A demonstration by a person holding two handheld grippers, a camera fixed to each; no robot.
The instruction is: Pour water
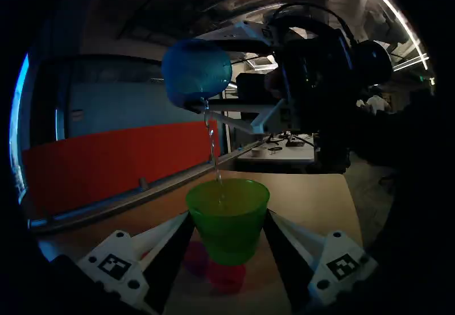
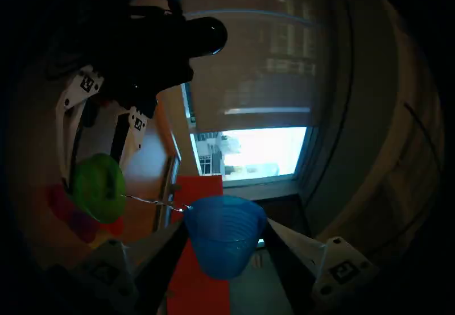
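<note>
At the table (image 1: 318, 195), left hand-held gripper (image 1: 227, 217) clasps green cup (image 1: 228, 229), right hand-held gripper (image 2: 226, 227) clasps blue cup (image 2: 224, 247)

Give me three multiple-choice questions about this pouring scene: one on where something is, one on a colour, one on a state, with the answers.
1. Where is the blue cup relative to the green cup?
A. above it
B. nested inside it
C. under it

2. What colour is the cup held by the left gripper?
A. blue
B. green
C. white

3. What state is the blue cup in?
A. upright with a lid on
B. tilted, with water running out
C. crushed flat

Answers:
1 A: in the left gripper view it hangs higher up, apart from the green cup.
2 B: the green cup sits between that gripper's two fingers.
3 B: a thin stream of water falls from its rim into the green cup.
</note>
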